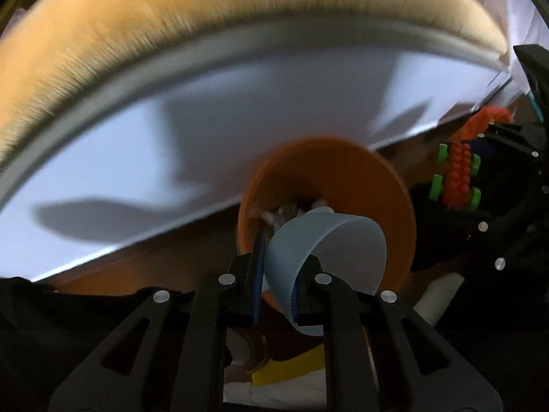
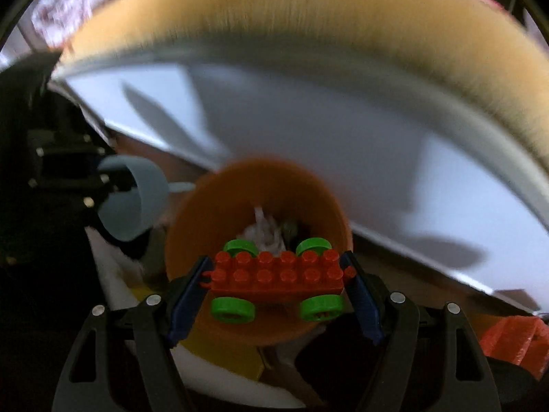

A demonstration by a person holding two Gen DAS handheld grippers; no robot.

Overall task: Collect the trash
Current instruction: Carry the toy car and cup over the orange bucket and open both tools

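Drop-off step: your left hand-held gripper (image 1: 278, 288) pinches a blue strip (image 1: 319, 240), your right hand-held gripper (image 2: 278, 286) clamps a red wheeled brick (image 2: 278, 273), orange bin (image 2: 219, 213) at twelve o'clock; release over it next.

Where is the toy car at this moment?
The toy car is gripped in the right gripper, in front of the orange bin's opening; the left wrist view shows it at the right edge.
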